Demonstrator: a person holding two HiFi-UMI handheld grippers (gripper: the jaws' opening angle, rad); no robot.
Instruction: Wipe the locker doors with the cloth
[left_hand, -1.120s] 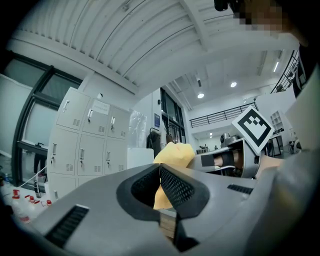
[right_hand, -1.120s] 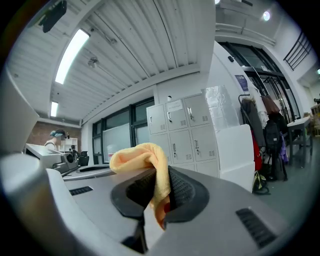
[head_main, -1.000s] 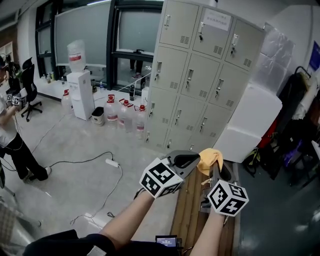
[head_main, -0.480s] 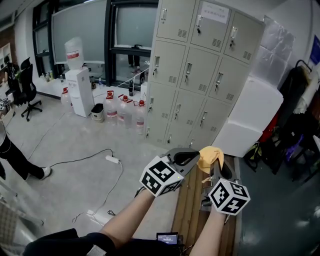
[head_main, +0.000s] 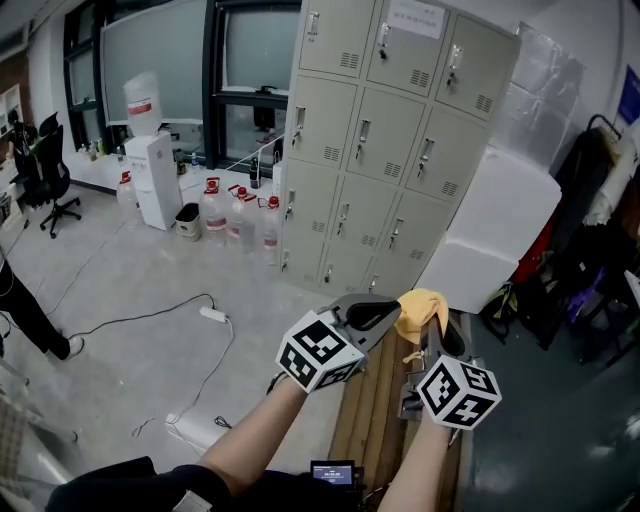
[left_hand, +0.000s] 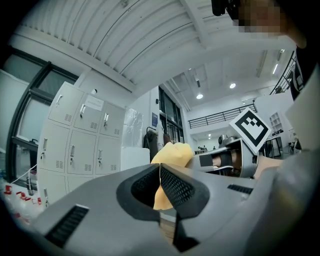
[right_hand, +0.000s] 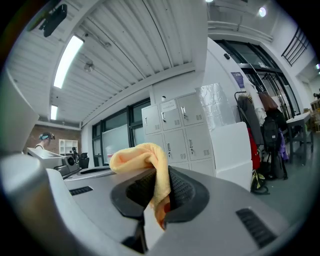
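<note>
While the right gripper (head_main: 432, 328) clamps the yellow cloth (head_main: 420, 308) short of the grey lockers (head_main: 390, 160), left gripper (head_main: 386, 316) closed on nothing beside it, water bottles (head_main: 238, 222) left of the lockers, pale floor (head_main: 120, 300) before them, windows (head_main: 150, 55) behind

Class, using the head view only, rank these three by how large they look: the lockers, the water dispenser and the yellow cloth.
1. lockers, by far the largest
2. water dispenser
3. yellow cloth, smallest, though it is nearest the camera
</note>
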